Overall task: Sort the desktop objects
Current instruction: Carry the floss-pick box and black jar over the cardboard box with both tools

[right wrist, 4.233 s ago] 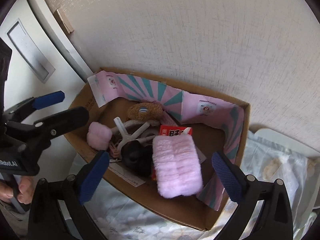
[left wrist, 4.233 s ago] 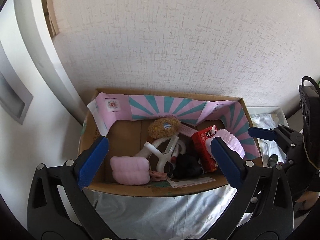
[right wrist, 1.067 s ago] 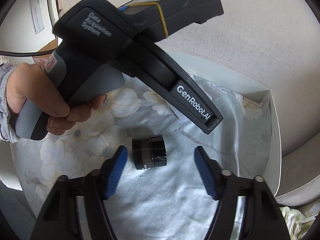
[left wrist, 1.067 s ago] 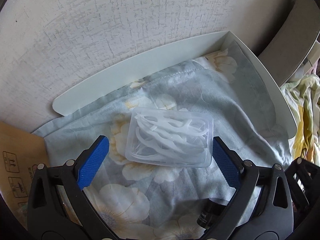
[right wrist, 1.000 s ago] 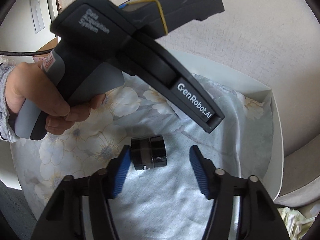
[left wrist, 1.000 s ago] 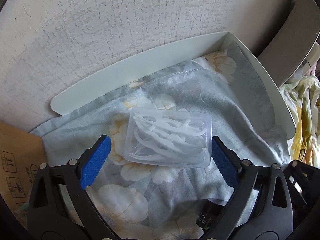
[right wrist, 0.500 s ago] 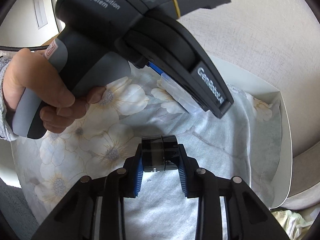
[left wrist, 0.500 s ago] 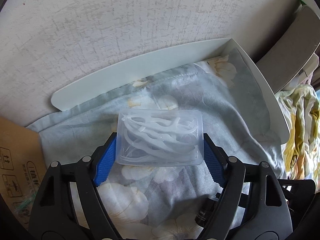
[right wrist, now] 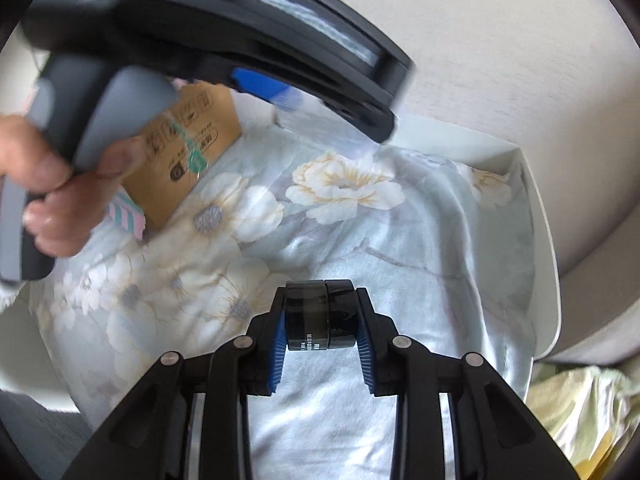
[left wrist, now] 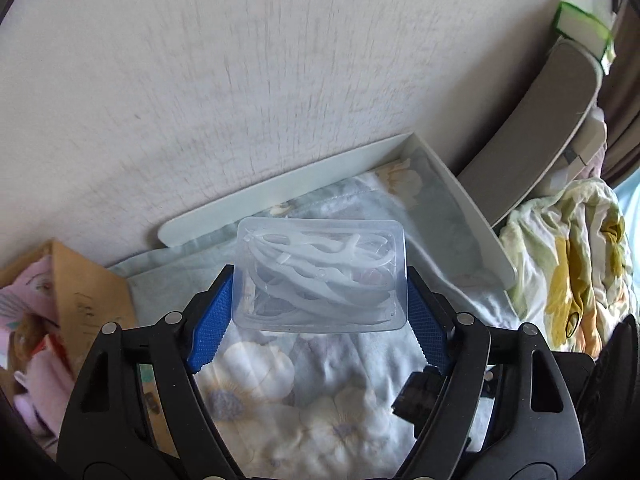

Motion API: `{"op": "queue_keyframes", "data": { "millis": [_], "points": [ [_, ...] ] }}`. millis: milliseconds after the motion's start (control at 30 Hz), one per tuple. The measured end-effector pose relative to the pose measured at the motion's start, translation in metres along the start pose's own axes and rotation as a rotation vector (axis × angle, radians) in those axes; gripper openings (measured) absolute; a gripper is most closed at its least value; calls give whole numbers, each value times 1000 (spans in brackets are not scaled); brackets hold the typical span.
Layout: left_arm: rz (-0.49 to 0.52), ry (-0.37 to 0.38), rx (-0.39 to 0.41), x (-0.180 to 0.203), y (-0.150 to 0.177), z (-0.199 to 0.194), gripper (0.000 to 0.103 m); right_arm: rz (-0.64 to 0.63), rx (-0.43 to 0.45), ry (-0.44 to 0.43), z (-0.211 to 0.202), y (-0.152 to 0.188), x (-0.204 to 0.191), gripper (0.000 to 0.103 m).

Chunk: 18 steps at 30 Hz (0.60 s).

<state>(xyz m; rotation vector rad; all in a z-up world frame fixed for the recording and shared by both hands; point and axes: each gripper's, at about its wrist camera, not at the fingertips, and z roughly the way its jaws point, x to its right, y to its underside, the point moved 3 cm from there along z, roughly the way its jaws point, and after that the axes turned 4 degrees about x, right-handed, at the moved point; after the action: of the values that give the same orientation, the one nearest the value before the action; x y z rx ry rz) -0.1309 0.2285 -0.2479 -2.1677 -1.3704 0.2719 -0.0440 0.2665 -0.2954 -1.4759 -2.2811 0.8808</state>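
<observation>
My left gripper (left wrist: 318, 316) is shut on a clear plastic box of white floss picks (left wrist: 320, 276) and holds it lifted above the floral cloth (left wrist: 304, 400). My right gripper (right wrist: 322, 338) is shut on a small black jar (right wrist: 320, 314), held just above the cloth (right wrist: 360, 216). The left gripper's body crosses the top of the right wrist view (right wrist: 208, 28), blurred, with the hand on its grip. The cardboard box (left wrist: 92, 292) with pink plush items lies at the left in the left wrist view, and its side shows in the right wrist view (right wrist: 188, 148).
A white tray (left wrist: 280, 196) under the cloth runs along the textured wall. A grey board (left wrist: 532, 148) leans at the right, with crumpled yellow-flowered bedding (left wrist: 576, 256) below it. The right gripper's dark body (left wrist: 424, 396) sits at the lower right of the left wrist view.
Both grippers closed: the left on the floss pick box, the right on the black jar. Both items have since been lifted off the cloth, and the left gripper swung towards the cardboard box.
</observation>
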Motion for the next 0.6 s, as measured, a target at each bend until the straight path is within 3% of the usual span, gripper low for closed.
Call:
{"op": "queue_keyframes", "data": {
  "millis": [133,333,600],
  "points": [
    [-3,-2,39,-15,-12,-32,78,18,11,24,-13,-11,5,29],
    [-30,-37,113,-43,-13,-92,78,21,56,52,-9,-47,-28,29],
    [-86,-147,154,-110,17,-159,78,13,122,17,-24,-102,-70,29]
  ]
}}
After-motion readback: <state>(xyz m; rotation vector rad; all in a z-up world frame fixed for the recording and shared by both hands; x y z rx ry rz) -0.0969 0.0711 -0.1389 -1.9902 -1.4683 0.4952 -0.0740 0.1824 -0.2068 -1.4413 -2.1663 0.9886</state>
